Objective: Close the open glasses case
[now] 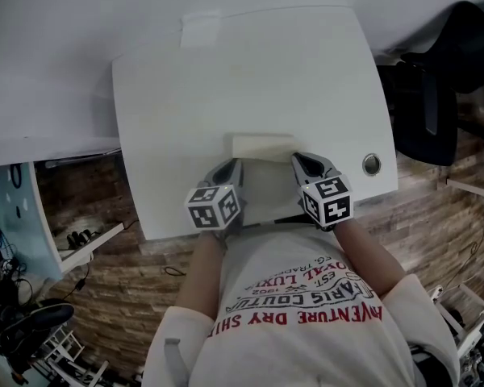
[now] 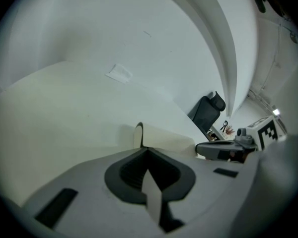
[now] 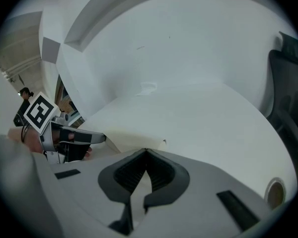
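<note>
A cream glasses case (image 1: 262,147) lies near the white table's (image 1: 226,79) front edge, between my two grippers. Its lid seems to stand up at the far side; how wide it is open I cannot tell. My left gripper (image 1: 232,168) has its jaws shut, tips at the case's left end (image 2: 140,133). My right gripper (image 1: 300,162) is also shut, tips at the right end (image 3: 139,140). In the left gripper view the jaws (image 2: 148,148) meet just before the case, with the right gripper (image 2: 223,149) beyond it. In the right gripper view, the left gripper (image 3: 84,139) shows past the shut jaws (image 3: 146,150).
A round cable hole (image 1: 372,164) sits in the table right of the right gripper. A pale tape patch (image 1: 200,31) lies at the far edge. A black office chair (image 1: 436,79) stands to the right. The person's torso is against the front edge.
</note>
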The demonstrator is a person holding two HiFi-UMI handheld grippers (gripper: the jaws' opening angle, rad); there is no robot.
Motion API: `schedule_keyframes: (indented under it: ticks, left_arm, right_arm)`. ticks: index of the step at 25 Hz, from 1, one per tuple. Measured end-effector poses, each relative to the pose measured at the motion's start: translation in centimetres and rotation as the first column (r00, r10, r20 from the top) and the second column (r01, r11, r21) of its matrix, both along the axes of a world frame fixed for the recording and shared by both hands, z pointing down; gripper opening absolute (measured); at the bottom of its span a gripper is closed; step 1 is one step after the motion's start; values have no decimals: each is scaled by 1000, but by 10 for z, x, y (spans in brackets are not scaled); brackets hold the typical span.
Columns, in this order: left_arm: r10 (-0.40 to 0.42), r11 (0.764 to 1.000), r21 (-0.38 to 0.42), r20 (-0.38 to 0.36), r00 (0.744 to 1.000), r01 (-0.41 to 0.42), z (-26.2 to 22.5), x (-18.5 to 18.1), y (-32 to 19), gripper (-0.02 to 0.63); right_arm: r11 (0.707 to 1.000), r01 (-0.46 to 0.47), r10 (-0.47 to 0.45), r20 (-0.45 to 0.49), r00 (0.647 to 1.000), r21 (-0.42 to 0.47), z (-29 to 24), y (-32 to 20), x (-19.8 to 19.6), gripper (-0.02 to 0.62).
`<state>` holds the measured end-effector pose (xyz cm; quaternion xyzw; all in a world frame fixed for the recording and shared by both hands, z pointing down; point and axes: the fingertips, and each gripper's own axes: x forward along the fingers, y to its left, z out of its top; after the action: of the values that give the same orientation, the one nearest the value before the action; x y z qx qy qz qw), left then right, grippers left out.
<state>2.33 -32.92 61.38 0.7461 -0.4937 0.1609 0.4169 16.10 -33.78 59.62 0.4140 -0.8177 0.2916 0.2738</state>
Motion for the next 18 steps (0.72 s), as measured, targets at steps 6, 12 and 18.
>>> schedule_keyframes:
  ticks: [6, 12, 18]
  left_arm:
    - [36, 999, -16, 14, 999, -35, 2, 2, 3, 5]
    - [50, 998, -38, 14, 999, -49, 3, 4, 10, 5]
    - [75, 997, -26, 15, 997, -75, -6, 10, 22, 5]
  right_arm:
    - [999, 35, -33, -61, 998, 40, 3, -9, 0, 12]
    - [998, 49, -46, -62, 997, 47, 4, -10, 0, 12]
    - [998, 45, -43, -62, 997, 39, 5, -10, 3, 12]
